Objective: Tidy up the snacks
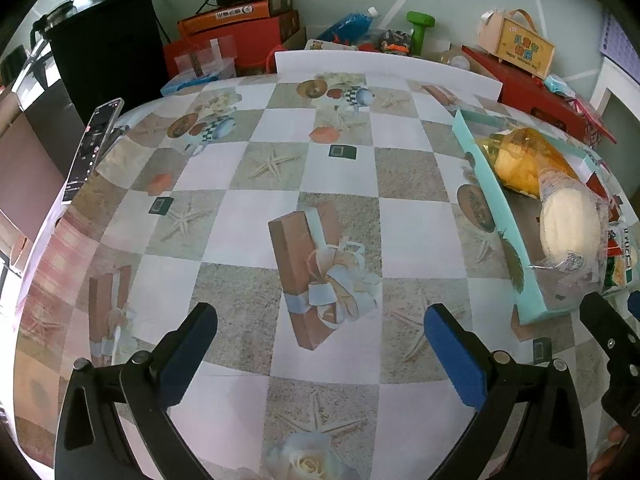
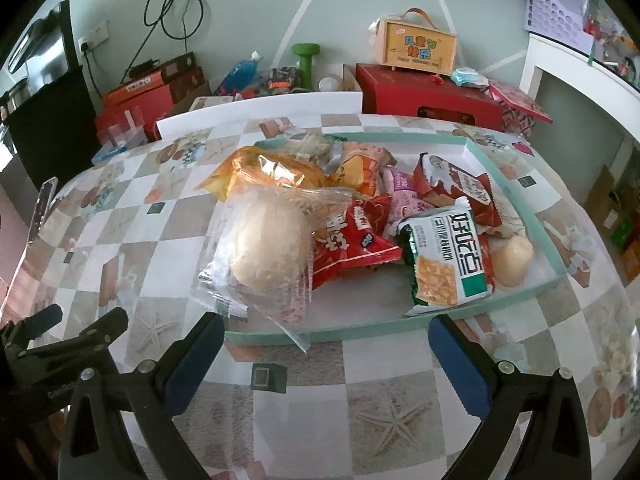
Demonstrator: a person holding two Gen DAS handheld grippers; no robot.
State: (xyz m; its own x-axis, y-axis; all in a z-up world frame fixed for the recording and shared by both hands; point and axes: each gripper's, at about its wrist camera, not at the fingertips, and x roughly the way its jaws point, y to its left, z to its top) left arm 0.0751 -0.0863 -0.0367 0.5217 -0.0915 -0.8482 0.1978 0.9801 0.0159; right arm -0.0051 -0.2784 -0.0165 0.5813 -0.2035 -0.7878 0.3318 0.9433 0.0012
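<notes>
A shallow teal tray [image 2: 516,294] on the checked tablecloth holds several snack packs: a clear bag with a round pale bun [image 2: 264,246], an orange bag [image 2: 272,174], a red pack [image 2: 348,240], a green-and-white pack [image 2: 444,260] and a small pale jelly cup [image 2: 512,258]. My right gripper [image 2: 326,364] stands open just in front of the tray's near wall, nothing between its fingers. In the left wrist view the tray [image 1: 488,200] sits at the right with the bun bag [image 1: 570,224] and orange bag [image 1: 528,160]. My left gripper [image 1: 320,354] is open over bare tablecloth, left of the tray.
A phone [image 1: 94,144] lies at the table's left edge. A white foam board [image 1: 384,66] stands along the far edge. Behind it are red and orange boxes [image 1: 248,28], a green dumbbell [image 1: 420,30] and a small carry box [image 1: 520,44]. The right gripper's finger [image 1: 608,328] shows at lower right.
</notes>
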